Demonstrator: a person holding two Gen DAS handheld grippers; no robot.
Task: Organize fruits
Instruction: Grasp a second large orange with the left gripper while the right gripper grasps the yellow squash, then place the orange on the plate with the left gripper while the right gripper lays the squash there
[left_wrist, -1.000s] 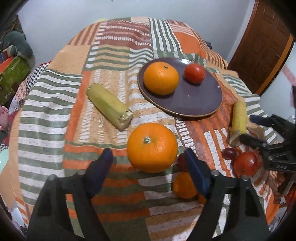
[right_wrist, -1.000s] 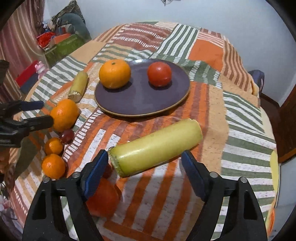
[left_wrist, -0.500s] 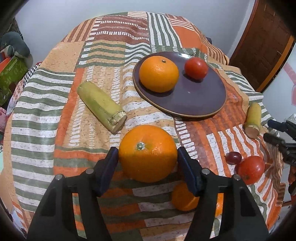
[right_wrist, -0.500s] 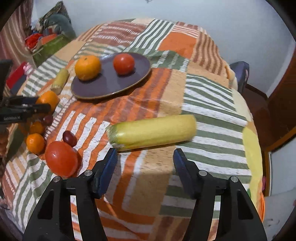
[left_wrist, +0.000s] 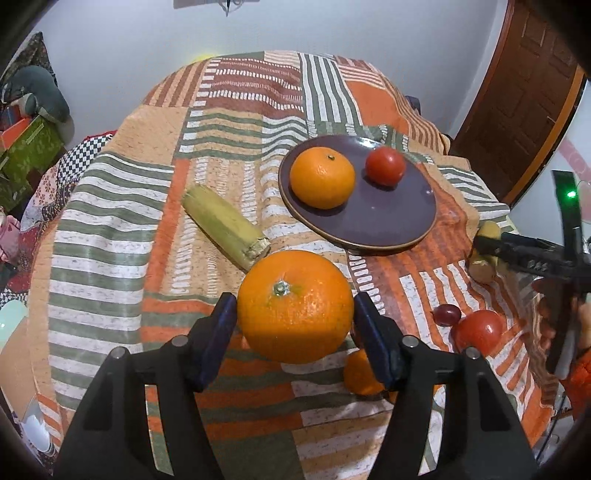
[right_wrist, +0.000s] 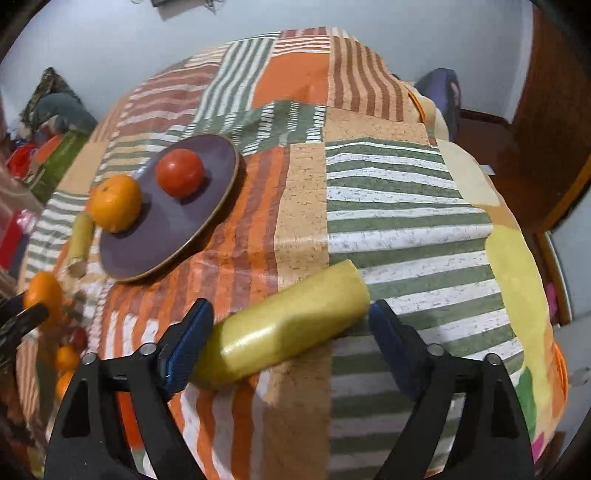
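My left gripper (left_wrist: 295, 319) is shut on a big orange (left_wrist: 295, 306) and holds it above the patchwork cloth, in front of the dark purple plate (left_wrist: 391, 221). The plate carries another orange (left_wrist: 322, 177) and a red tomato (left_wrist: 385, 165). My right gripper (right_wrist: 290, 336) is open around a yellow-green sugarcane piece (right_wrist: 284, 328) that lies on the cloth, right of the plate (right_wrist: 177, 229). The pads do not press it. The right gripper also shows at the right edge of the left wrist view (left_wrist: 532, 254).
A second cane piece (left_wrist: 225, 225) lies left of the plate. A tomato (left_wrist: 478, 330), a grape (left_wrist: 447, 314) and small oranges (left_wrist: 364, 373) lie at the near right. A wooden door (left_wrist: 517, 92) stands at the far right. Boxes (left_wrist: 26, 147) sit left of the table.
My left gripper closed on the big orange and raised it. My right gripper swung right and away from the plate, with the cane piece still between its open fingers.
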